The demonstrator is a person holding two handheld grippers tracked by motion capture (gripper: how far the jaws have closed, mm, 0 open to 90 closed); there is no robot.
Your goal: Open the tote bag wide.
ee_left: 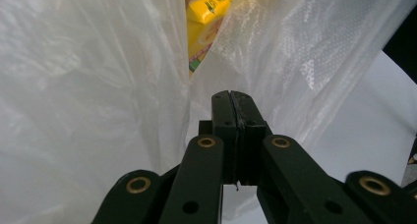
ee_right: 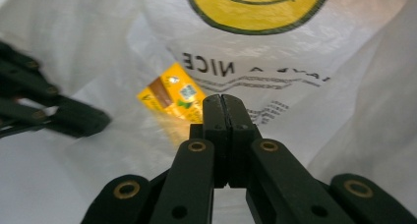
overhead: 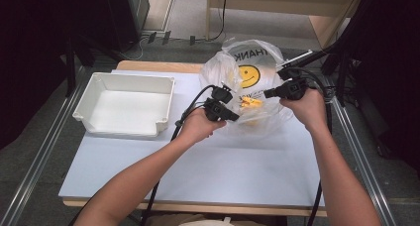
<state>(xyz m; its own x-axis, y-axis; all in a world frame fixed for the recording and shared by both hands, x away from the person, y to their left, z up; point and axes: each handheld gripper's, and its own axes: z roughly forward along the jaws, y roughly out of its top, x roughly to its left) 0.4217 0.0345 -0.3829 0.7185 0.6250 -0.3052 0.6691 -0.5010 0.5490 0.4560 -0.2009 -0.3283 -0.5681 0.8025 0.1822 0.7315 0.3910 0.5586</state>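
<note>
Two big surfaces frame your work: the pale table (overhead: 198,176) and, on its far left, the white bin (overhead: 124,104), which stands empty and well apart from your hands, likely waiting to receive something. Next in size is the plastic bag (overhead: 247,82), crumpled at the table's far right side with its smiley face turned toward you; it slumps rather than stands, so its mouth won't stay wide unless you hold it.

Your left gripper (overhead: 233,116) sits at the bag's near left edge, jaws pressed together; in the left gripper view (ee_left: 231,98) a fold of film rises just past the tips, though whether any is pinched between them can't be told. Your right gripper (overhead: 270,93) comes in from the right against the printed side, jaws also pressed together (ee_right: 222,102) with nothing visibly between them.

Smallest is the yellow packet (ee_right: 172,94), lying inside the bag between your two grippers, visible through the film and through the gap in the folds (ee_left: 204,22). Parting those folds looks like the step in hand.
</note>
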